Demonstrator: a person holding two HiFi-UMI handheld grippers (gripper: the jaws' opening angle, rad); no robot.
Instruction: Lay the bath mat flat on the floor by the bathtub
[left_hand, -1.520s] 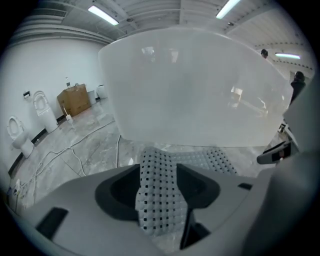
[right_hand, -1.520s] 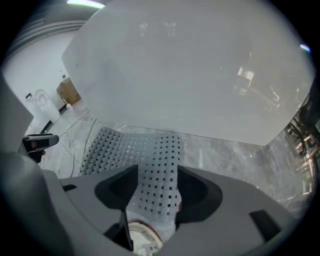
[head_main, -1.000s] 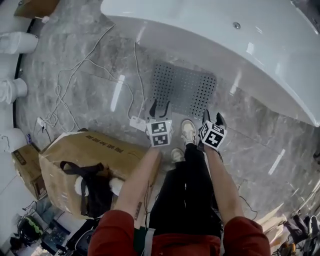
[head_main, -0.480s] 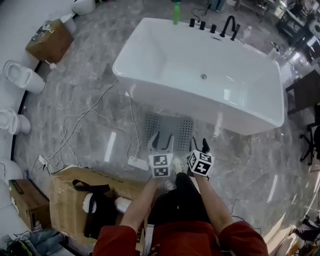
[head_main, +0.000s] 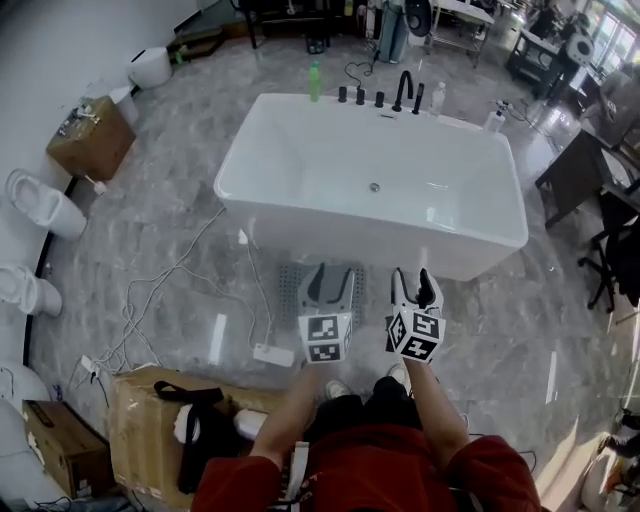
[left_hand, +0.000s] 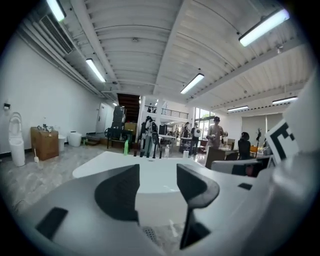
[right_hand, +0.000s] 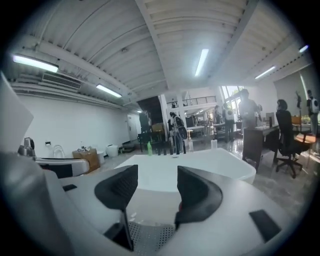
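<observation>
The grey perforated bath mat (head_main: 289, 283) lies flat on the marble floor against the front of the white bathtub (head_main: 370, 185). Both grippers are held above it. My left gripper (head_main: 328, 275) hides the mat's middle and stands open with nothing between its jaws. My right gripper (head_main: 414, 282) hovers at the mat's right end, also open and holding nothing. In the left gripper view, the open left gripper (left_hand: 157, 175) frames the tub (left_hand: 100, 162), with a sliver of mat (left_hand: 149, 233) below. In the right gripper view, the mat (right_hand: 150, 236) shows under the open right gripper (right_hand: 157, 172).
White cables and a power strip (head_main: 272, 354) trail over the floor left of the mat. A large cardboard box (head_main: 150, 415) with a black bag sits at my near left. Toilets (head_main: 40, 200) line the left wall. Black taps (head_main: 403, 90) stand on the tub's far rim.
The view has pulled back and up, so the whole tub now shows. Both grippers have lifted away from the mat, which stays flat on the floor.
</observation>
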